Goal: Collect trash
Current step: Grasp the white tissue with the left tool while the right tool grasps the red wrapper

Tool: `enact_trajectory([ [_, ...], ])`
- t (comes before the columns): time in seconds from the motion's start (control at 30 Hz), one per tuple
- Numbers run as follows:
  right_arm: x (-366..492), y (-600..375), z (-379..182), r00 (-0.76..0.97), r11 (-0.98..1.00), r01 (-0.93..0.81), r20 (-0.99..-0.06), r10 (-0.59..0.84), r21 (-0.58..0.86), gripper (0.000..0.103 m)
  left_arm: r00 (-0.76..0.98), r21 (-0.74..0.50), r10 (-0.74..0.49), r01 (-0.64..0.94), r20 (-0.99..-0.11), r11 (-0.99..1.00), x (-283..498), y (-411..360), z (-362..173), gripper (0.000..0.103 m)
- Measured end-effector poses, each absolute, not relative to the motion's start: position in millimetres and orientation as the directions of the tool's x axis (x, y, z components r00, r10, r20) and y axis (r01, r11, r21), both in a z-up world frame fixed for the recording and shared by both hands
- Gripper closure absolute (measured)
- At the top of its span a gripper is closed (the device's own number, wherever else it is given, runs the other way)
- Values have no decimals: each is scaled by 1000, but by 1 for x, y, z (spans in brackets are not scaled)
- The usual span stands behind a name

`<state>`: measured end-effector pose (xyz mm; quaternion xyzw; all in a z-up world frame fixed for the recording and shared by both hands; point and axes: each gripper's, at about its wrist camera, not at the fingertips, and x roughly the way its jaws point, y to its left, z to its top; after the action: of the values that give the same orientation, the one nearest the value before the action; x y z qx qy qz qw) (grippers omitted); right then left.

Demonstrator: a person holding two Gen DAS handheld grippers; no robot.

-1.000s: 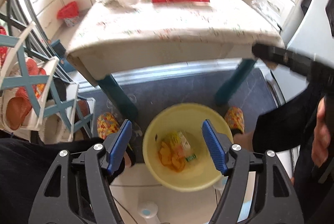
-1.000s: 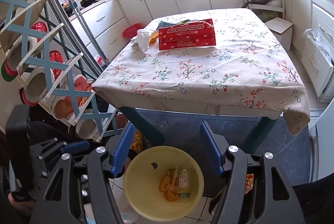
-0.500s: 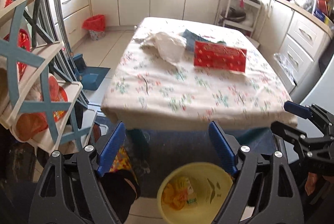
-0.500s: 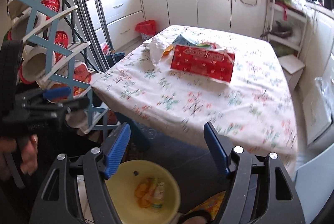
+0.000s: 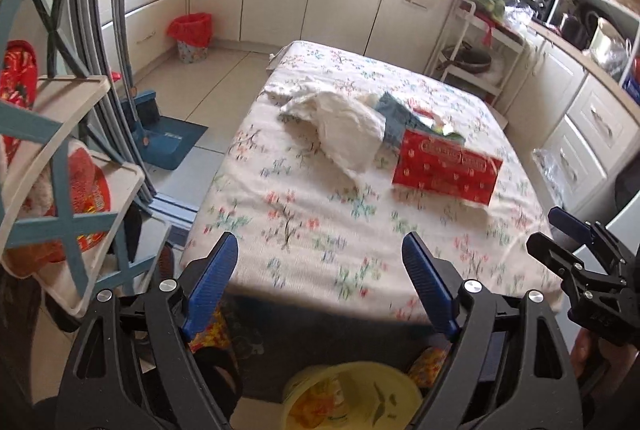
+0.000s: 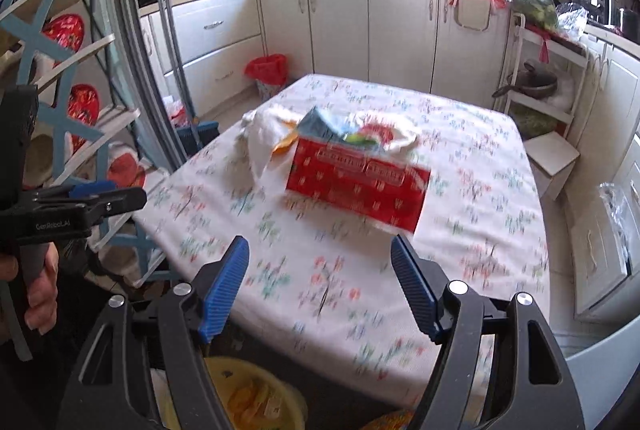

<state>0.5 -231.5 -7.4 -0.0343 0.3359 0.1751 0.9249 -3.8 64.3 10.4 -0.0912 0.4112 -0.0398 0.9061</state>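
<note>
On the floral tablecloth (image 5: 304,213) lie a crumpled white tissue (image 5: 344,125), a blue wrapper (image 5: 394,113) and a flat red packet (image 5: 446,169). The right wrist view shows the same red packet (image 6: 356,185), the tissue (image 6: 264,133) and an orange scrap (image 6: 286,145). A yellow bin (image 5: 352,390) holding orange peel and wrappers stands on the floor below the table's near edge. My left gripper (image 5: 318,246) and right gripper (image 6: 319,246) hover over the near part of the table, both open and empty, well short of the trash.
A blue and white shelf rack (image 5: 60,189) stands close on the left. A blue dustpan (image 5: 168,137) and a red-lined bin (image 5: 192,33) sit on the floor beyond it. Cabinets line the back wall, and a white trolley (image 6: 548,101) stands at the right.
Both grippers have risen from over the yellow bin and now face the table top. The bin has slid to the bottom edge. Both pairs of jaws stand a little wider.
</note>
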Motion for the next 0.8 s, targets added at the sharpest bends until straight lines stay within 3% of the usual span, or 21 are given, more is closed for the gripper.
enact_trajectory([
  [0.3,72,-242,-10,715,950,-307,-644,272,59,31,655,-303,-208,-33,-727,953,76,65,17,21],
  [0.57,119,-250,-34,607,940,-301,-728,320,162,29,598,-326,-227,-61,-769,943,155,53,-2,21],
  [0.8,112,-233,-44,397,848,-468,-798,453,248,29,523,-288,-203,-86,-828,954,194,37,-28,21],
])
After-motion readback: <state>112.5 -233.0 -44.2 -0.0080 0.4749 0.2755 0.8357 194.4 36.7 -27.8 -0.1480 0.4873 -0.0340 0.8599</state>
